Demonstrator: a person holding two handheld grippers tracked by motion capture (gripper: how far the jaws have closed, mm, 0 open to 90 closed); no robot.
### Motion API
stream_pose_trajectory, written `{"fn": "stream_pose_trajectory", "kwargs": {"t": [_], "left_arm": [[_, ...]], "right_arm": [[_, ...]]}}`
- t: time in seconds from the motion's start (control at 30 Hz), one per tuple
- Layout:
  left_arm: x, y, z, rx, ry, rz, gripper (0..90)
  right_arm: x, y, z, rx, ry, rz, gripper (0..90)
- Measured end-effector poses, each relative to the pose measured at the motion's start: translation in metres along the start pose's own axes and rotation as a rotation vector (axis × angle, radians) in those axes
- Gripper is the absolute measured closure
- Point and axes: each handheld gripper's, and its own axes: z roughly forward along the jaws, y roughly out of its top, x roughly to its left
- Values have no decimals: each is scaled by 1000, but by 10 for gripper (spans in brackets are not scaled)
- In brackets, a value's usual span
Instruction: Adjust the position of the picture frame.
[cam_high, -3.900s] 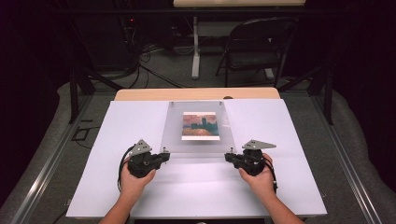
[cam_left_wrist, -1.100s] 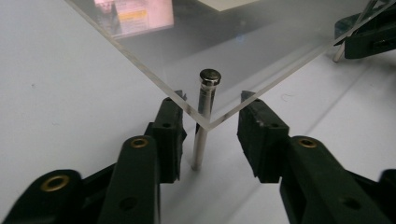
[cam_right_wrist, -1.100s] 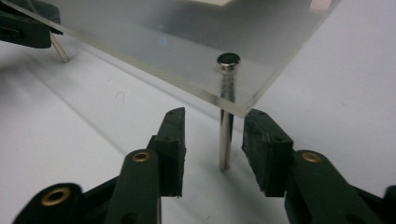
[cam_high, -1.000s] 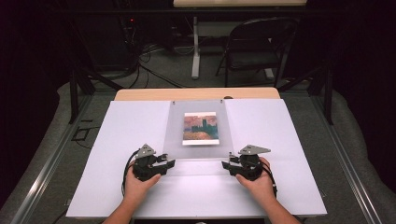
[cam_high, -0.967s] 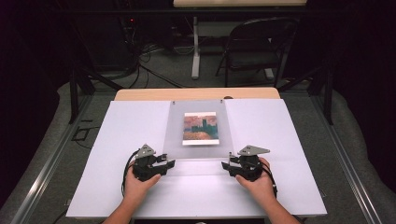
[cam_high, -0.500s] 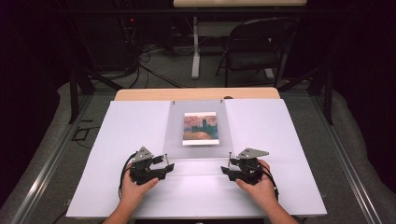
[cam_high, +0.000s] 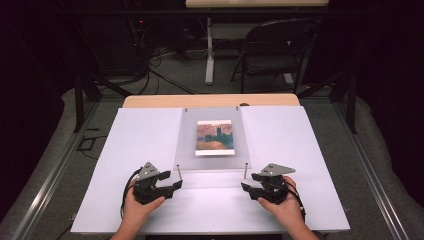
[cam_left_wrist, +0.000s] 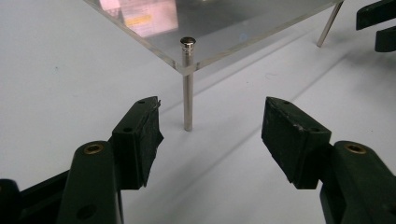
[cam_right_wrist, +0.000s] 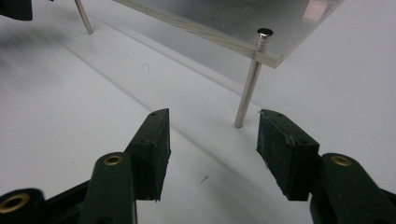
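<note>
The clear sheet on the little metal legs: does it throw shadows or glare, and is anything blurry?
Left gripper view: the clear sheet reflects a washed-out picture, and its near leg is sharp with a faint shadow. Right gripper view: soft shadow bands cross the white table. High view: the surroundings are dark and the picture is slightly soft.

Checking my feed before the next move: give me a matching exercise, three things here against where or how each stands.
Things:
1. left gripper
2. clear panel
3. picture
4. metal pin

States:
A. raised on thin legs
B. upright through the panel's corner
C. jaws open, nothing between
D. flat under the panel

Pairs: 1-C, 2-A, 3-D, 4-B
</note>
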Motion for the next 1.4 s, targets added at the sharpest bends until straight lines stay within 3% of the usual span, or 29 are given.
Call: {"fn": "stream_pose_trajectory", "kwargs": {"t": [0.33, 0.6, 0.7, 0.77, 0.87, 1.0, 1.2, 1.4], "left_arm": [[-1, -1, -10, -20, -7, -2, 366], [2, 0, -20, -43, -39, -74, 357], [6, 4, -25, -54, -40, -76, 348], [8, 7, -28, -62, -30, -64, 350], [10, 13, -32, -79, -29, -63, 351], [13, 28, -38, -107, -6, -51, 350], [27, 49, -38, -124, 12, -75, 340], [40, 61, -30, -114, 20, -103, 340]], "right_arm": [[-8, -6, -18, -46, -24, 25, 395], [-8, -4, -25, -45, -20, 4, 384], [-12, -3, -33, -29, -18, -1, 394], [-15, -1, -35, -25, -27, -2, 402], [-21, 2, -39, -19, -19, 33, 421], [-29, 11, -44, -16, -38, 19, 412], [-42, 28, -47, -34, -40, 54, 404], [-49, 44, -43, -36, -49, 43, 386]]}}
